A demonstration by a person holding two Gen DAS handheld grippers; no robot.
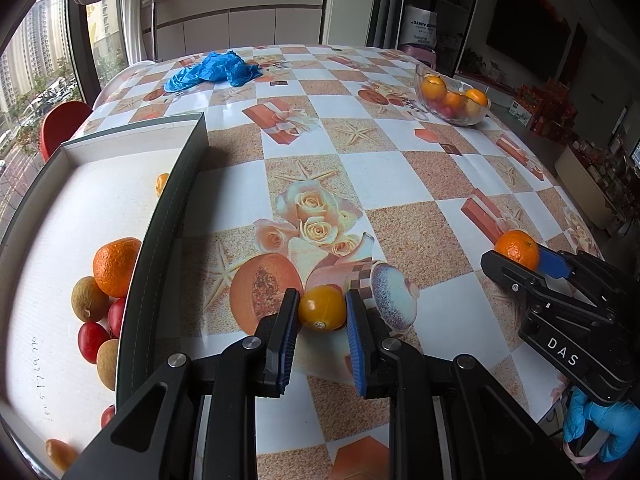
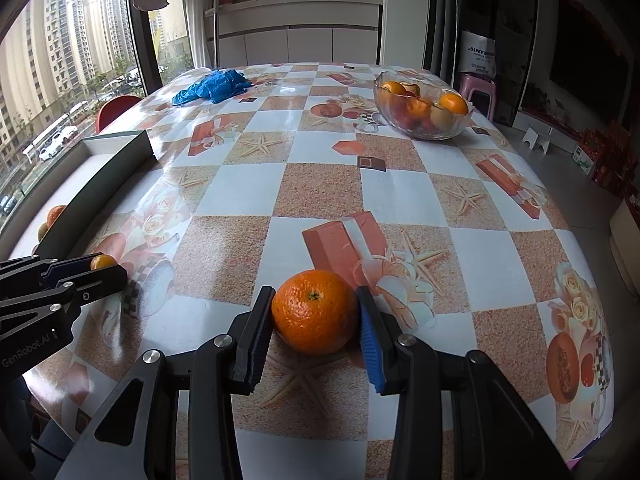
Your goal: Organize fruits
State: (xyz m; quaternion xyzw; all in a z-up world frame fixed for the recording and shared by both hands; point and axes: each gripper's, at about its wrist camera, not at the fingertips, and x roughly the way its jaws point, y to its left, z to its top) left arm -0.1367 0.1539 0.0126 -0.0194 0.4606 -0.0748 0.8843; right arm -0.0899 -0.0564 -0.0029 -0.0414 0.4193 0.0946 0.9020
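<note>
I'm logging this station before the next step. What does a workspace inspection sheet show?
Surface: table under a patterned checkered cloth.
Job's things: small yellow fruit; orange; white box holding several fruits; glass bowl of fruit.
Clutter: crumpled blue plastic.
Grippers: left hand-held gripper straddles the yellow fruit, whether it grips is unclear; right hand-held gripper shut on the orange.
Cables: nothing seen.
Surroundings: window, white cabinets, red chair.
</note>
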